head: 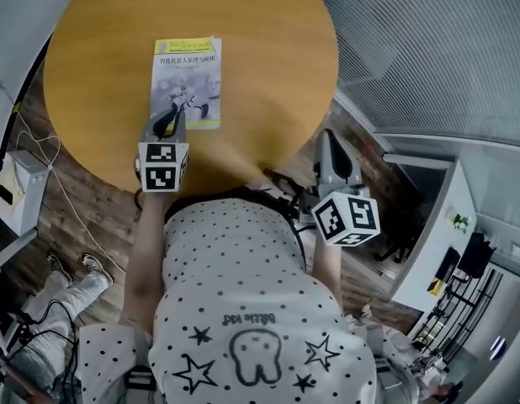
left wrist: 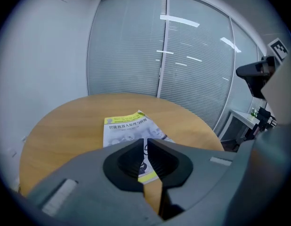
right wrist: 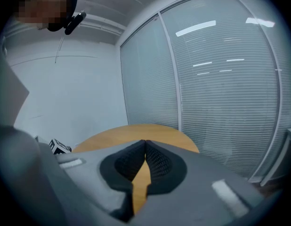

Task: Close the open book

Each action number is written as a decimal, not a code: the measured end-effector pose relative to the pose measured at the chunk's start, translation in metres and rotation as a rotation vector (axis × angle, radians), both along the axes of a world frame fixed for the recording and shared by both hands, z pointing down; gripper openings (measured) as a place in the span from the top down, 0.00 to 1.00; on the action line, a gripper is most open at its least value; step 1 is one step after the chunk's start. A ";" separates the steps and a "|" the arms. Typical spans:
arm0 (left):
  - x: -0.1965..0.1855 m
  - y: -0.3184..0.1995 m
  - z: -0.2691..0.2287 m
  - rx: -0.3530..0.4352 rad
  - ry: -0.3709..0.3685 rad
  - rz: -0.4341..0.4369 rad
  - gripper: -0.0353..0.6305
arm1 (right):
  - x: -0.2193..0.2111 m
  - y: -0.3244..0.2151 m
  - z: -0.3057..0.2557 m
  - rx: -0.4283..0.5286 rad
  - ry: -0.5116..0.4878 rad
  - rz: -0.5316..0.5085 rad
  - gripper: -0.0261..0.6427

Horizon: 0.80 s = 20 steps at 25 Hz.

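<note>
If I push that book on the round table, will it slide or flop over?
The book lies flat on the smooth wooden table, so a push would probably slide it, not tip it. It looks thin with a soft cover, so lifted by one edge it would likely bend and droop. It is probably light for its size.

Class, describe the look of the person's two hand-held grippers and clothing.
The left hand-held gripper and right hand-held gripper are grey with black pads; each carries a white cube with black square markers. The person's top is white with black dots and stars.
</note>
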State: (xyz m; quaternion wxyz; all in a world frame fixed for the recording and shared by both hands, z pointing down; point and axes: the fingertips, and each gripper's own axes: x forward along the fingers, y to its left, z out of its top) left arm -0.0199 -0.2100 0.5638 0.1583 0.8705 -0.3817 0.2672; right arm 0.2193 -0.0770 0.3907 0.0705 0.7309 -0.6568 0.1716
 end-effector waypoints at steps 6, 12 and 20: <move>-0.006 -0.012 -0.041 0.084 0.063 -0.046 0.93 | -0.006 -0.005 0.003 0.006 -0.012 -0.026 0.96; -0.018 -0.032 -0.087 0.161 0.161 -0.121 0.93 | -0.014 -0.016 0.002 0.028 -0.014 -0.075 0.96; -0.028 -0.034 -0.161 0.293 0.257 -0.143 0.93 | -0.033 -0.026 -0.012 0.068 -0.028 -0.173 0.96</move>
